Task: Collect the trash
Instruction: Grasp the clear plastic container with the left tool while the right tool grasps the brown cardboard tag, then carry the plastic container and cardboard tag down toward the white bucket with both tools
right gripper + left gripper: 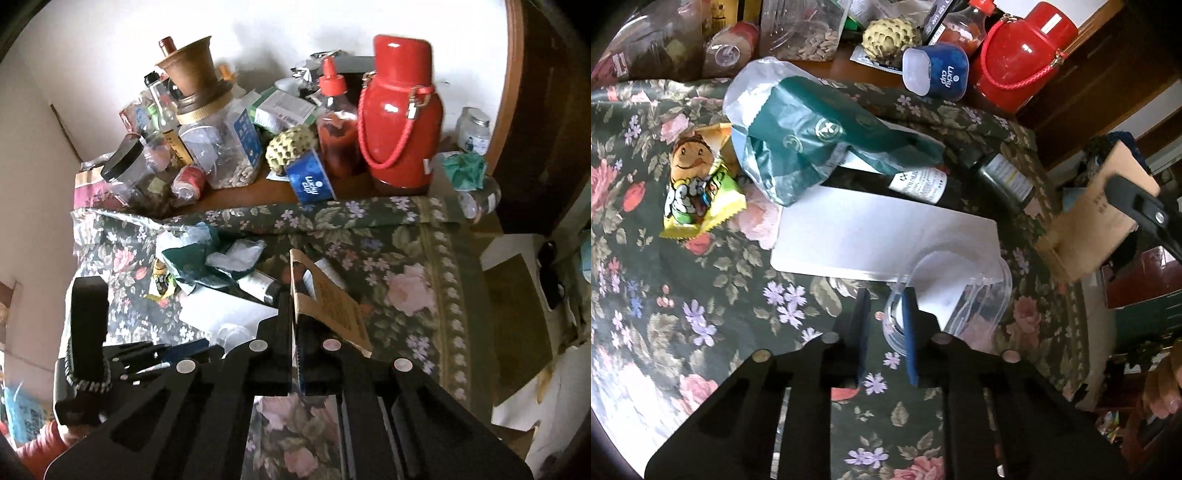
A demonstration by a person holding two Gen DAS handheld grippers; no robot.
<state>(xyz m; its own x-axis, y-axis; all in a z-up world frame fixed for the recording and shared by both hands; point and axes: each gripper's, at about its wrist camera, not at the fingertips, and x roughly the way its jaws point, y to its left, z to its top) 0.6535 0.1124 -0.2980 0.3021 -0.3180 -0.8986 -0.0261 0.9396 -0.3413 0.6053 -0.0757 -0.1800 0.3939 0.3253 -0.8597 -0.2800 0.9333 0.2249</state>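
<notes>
On the flowered tablecloth (701, 295) the left gripper (886, 325) sits low beside a clear plastic cup (960, 295) lying on its side at the edge of a white sheet (871, 240); its jaws stand apart with nothing between them, and one blue pad looks to be against the cup's rim, or perhaps only in front of it. The right gripper (295, 317) is clamped tight on a brown cardboard piece (332, 302), lifted clear of the cloth. More rubbish waits beyond: a green-and-white plastic bag (812, 136) draped over a dark bottle (916, 184), and a yellow snack wrapper (698, 184) just beside it. To take the cup well, I'd slide one finger inside the mouth and one outside, then close gently, since thin plastic will buckle or skid away if squeezed across its belly.
</notes>
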